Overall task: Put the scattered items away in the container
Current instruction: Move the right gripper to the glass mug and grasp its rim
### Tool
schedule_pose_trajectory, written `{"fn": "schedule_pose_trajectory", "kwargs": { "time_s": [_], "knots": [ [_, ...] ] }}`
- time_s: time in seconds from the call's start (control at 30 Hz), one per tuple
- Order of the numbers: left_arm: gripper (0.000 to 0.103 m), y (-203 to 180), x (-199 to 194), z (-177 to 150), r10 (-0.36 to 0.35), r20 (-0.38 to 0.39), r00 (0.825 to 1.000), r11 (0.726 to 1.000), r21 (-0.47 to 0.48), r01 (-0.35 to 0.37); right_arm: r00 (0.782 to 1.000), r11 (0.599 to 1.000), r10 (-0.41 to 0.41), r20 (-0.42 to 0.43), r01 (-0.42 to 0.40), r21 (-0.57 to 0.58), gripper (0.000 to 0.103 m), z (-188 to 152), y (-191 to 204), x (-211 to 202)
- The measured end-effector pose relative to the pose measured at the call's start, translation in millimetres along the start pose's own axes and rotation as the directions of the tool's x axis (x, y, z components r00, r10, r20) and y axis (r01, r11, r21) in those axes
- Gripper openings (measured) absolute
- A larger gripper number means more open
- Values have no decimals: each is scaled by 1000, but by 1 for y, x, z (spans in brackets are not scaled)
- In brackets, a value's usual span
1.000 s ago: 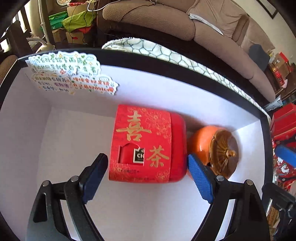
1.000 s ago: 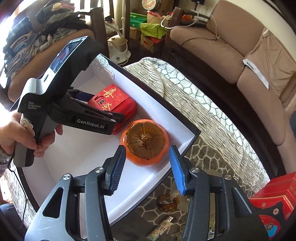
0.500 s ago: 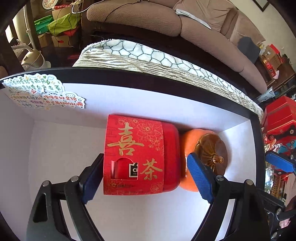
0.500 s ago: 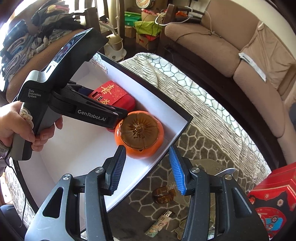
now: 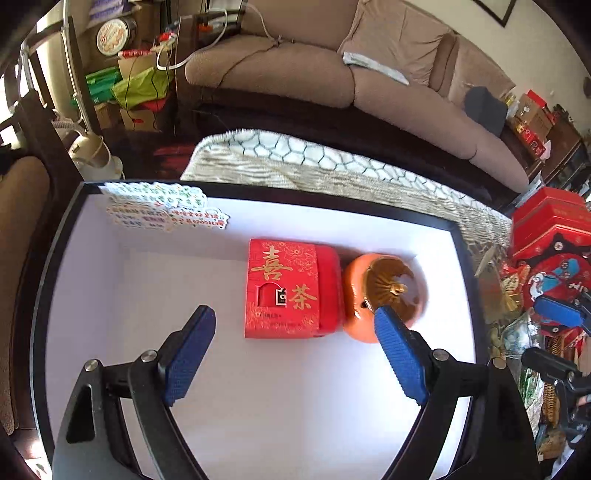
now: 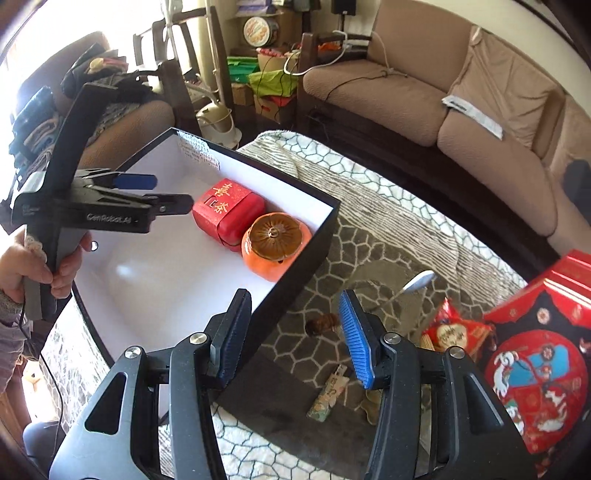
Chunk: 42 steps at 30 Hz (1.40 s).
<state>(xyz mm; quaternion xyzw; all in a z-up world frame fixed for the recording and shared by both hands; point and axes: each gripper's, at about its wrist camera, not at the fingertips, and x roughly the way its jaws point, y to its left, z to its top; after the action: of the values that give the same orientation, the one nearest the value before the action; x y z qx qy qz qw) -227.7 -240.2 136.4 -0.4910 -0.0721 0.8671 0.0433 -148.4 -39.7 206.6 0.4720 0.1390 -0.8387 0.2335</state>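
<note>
Items remaining: we find a small brown amber-like object [image 6: 322,323] on the patterned rug, outside the black white-lined box [image 6: 295,273], just ahead of the right gripper [image 6: 293,334], empty and part open; right is nearer. Left gripper [image 5: 295,354] wide open, empty, above the red tea box [image 5: 291,290] marked "喜茶"; "GenRobot.AI" on its side.

A long tan fabric sofa [image 6: 424,96] runs along the far wall, a white paper slip [image 6: 472,114] lying on one seat cushion. Before it stretches a cream rug with a dark honeycomb pattern [image 6: 369,192]. In the far corner stand cardboard boxes and bright green bags [image 6: 269,79], with a round printed tin [image 6: 260,31] above them. A dark wooden chair [image 6: 181,74] stands at the left, where strong daylight pours in. A cream steam appliance [image 6: 218,122] sits on the floor.
</note>
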Motion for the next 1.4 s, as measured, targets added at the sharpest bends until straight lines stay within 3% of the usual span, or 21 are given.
{"fn": "schedule_pose_trajectory", "kwargs": {
  "time_s": [0.07,0.2,0.4,0.57,0.7,0.83,0.9,0.97,1.07,1.17,1.27,1.4],
  "knots": [
    [89,-16,-20,-18,44,40,998,999,25,-45,999,1000,-29,22,29,12,47,-17,0,-19],
    [89,-60,-38,-59,55,73,996,996,68,-60,999,996,-15,47,11,92,47,-62,-1,-50],
    [89,-121,-65,-123,8,110,994,994,105,-19,995,976,-78,54,66,209,47,-142,-12,-86],
    [89,-159,-69,-165,-23,122,992,987,158,3,990,953,-130,56,109,283,48,-197,-24,-103],
    [93,-179,-56,-175,-16,128,992,983,181,-8,995,938,-87,45,67,340,50,-213,-35,-95],
    [96,-202,-56,-157,11,209,978,973,224,-59,990,869,70,119,-119,479,62,-188,-61,-82],
    [96,-209,-61,-146,-11,249,968,969,241,-51,988,843,103,118,-150,517,65,-157,-77,-72],
    [96,-215,-65,-132,-14,291,956,957,281,-72,986,851,135,98,-166,498,64,-116,-90,-57],
    [96,-217,-55,-99,-61,251,966,926,376,-39,997,899,77,13,-75,432,63,-56,-107,-31],
    [96,-212,-43,-63,-53,211,976,900,434,-45,996,909,80,-46,-54,414,58,-20,-119,3],
    [96,-199,-35,-35,-80,161,984,902,432,3,993,934,42,-111,0,357,49,0,-120,42],
    [96,-183,-39,-25,-133,169,977,912,406,54,989,952,-12,-150,57,302,43,12,-125,79]
  ]
}}
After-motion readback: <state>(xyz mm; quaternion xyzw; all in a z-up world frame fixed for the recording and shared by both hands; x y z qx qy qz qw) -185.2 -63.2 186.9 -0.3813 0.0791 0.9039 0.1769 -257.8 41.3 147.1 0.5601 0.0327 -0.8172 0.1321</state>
